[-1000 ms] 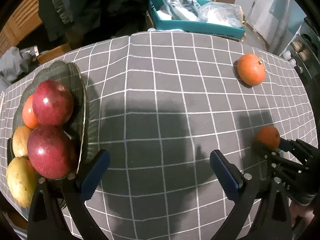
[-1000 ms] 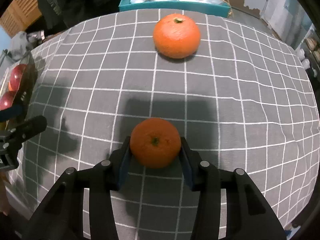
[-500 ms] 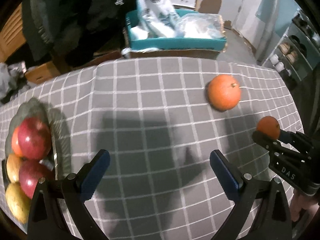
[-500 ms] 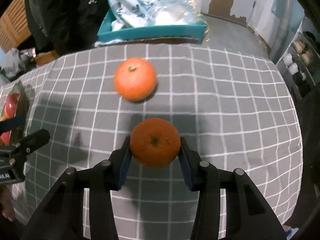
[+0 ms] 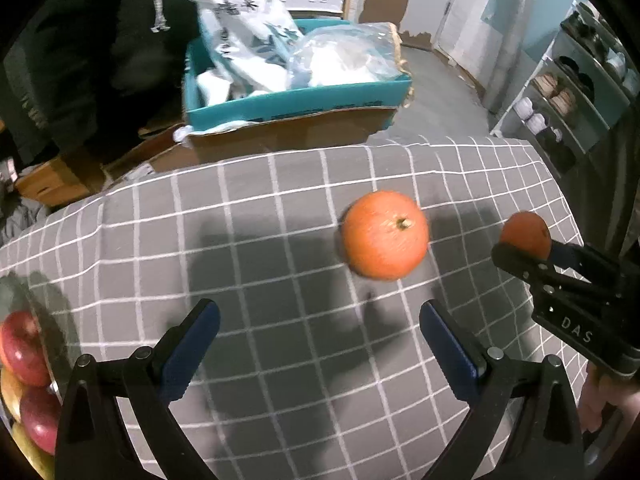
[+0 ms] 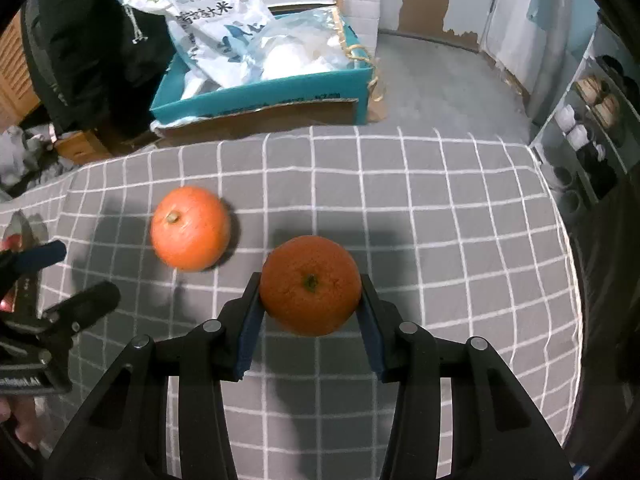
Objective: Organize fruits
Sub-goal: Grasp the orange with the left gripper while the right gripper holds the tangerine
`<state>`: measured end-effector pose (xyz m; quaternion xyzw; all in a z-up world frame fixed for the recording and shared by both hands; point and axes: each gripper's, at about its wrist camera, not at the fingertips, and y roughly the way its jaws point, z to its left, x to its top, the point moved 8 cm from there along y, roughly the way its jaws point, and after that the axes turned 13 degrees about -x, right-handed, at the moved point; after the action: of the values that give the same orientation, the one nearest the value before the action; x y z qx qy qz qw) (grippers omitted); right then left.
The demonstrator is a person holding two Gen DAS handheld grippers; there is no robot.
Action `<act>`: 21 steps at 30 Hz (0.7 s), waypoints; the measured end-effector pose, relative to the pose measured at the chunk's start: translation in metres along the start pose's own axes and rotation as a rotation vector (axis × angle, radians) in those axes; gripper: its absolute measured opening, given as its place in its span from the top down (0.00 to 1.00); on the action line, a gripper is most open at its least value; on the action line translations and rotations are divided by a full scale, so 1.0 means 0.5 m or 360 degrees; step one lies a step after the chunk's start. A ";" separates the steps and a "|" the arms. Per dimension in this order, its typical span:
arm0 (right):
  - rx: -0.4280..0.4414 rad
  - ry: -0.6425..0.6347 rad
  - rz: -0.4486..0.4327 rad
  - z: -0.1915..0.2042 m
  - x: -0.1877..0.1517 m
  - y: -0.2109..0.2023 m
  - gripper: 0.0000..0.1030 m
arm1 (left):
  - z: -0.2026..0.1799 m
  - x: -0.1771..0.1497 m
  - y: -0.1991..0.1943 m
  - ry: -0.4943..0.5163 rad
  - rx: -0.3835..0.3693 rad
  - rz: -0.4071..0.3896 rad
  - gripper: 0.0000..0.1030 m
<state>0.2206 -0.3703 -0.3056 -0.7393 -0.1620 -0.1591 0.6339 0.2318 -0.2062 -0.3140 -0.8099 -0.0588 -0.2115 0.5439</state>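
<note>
The table [image 6: 460,208], under a grey checked cloth, carries a fruit bowl [image 5: 8,292] at its near left edge, already piled with red apples [image 5: 22,348]. That crowding is the main risk: another round fruit set on top could roll off. The loose orange [image 5: 385,235] lies on the cloth, far of the left hand-held gripper [image 5: 320,348], whose jaws are spread and empty. The right hand-held gripper [image 6: 310,312] pinches the smaller orange [image 6: 310,285] by its sides, clear of the cloth; it could slip on such rounded skin.
</note>
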 end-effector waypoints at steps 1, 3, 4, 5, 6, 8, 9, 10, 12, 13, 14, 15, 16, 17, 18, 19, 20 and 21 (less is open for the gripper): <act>-0.0004 0.0000 0.0000 -0.003 0.005 0.005 0.58 | -0.006 0.005 0.008 0.0007 -0.0007 0.0006 0.02; -0.0008 0.0003 0.0004 -0.010 0.013 0.014 0.58 | -0.016 0.015 0.023 0.0011 -0.0023 0.0019 0.02; -0.0012 0.0007 0.0004 -0.014 0.017 0.018 0.58 | -0.020 0.018 0.030 0.0012 -0.0029 0.0026 0.02; -0.0012 0.0014 0.0006 -0.018 0.020 0.023 0.58 | -0.025 0.022 0.040 0.0009 -0.0033 0.0037 0.02; -0.0012 0.0023 0.0008 -0.021 0.023 0.026 0.58 | -0.027 0.025 0.046 0.0005 -0.0038 0.0042 0.02; -0.0007 0.0044 0.0018 -0.028 0.025 0.033 0.58 | -0.032 0.034 0.062 -0.0009 -0.0048 0.0046 0.02; -0.0009 0.0052 0.0021 -0.031 0.026 0.037 0.58 | -0.036 0.037 0.066 -0.0016 -0.0055 0.0044 0.02; -0.0009 0.0060 0.0023 -0.034 0.026 0.041 0.58 | -0.038 0.040 0.072 -0.0022 -0.0058 0.0044 0.02; -0.0002 0.0079 0.0025 -0.039 0.025 0.044 0.57 | -0.041 0.046 0.086 -0.0032 -0.0063 0.0048 0.02; 0.0004 0.0086 0.0030 -0.040 0.024 0.047 0.57 | -0.043 0.047 0.093 -0.0033 -0.0068 0.0059 0.02; 0.0002 0.0086 0.0033 -0.041 0.023 0.050 0.57 | -0.043 0.047 0.101 -0.0035 -0.0068 0.0071 0.02; -0.0001 0.0085 0.0035 -0.042 0.021 0.051 0.57 | -0.043 0.047 0.109 -0.0039 -0.0066 0.0080 0.02; -0.0006 0.0085 0.0036 -0.042 0.020 0.053 0.57 | -0.042 0.047 0.114 -0.0050 -0.0065 0.0084 0.04; -0.0007 0.0092 0.0038 -0.044 0.019 0.056 0.57 | -0.042 0.047 0.116 -0.0058 -0.0071 0.0083 0.05; -0.0004 0.0098 0.0040 -0.044 0.019 0.057 0.57 | -0.041 0.047 0.119 -0.0063 -0.0079 0.0082 0.07; -0.0001 0.0103 0.0043 -0.045 0.018 0.059 0.57 | -0.041 0.047 0.121 -0.0066 -0.0082 0.0082 0.12; -0.0001 0.0105 0.0045 -0.046 0.018 0.060 0.57 | -0.039 0.048 0.124 -0.0072 -0.0080 0.0084 0.18; -0.0001 0.0109 0.0045 -0.048 0.017 0.062 0.57 | -0.036 0.048 0.126 -0.0078 -0.0078 0.0088 0.21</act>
<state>0.2413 -0.3983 -0.3256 -0.7358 -0.1297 -0.1752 0.6411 0.2688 -0.2511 -0.3523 -0.8293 -0.0446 -0.1779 0.5279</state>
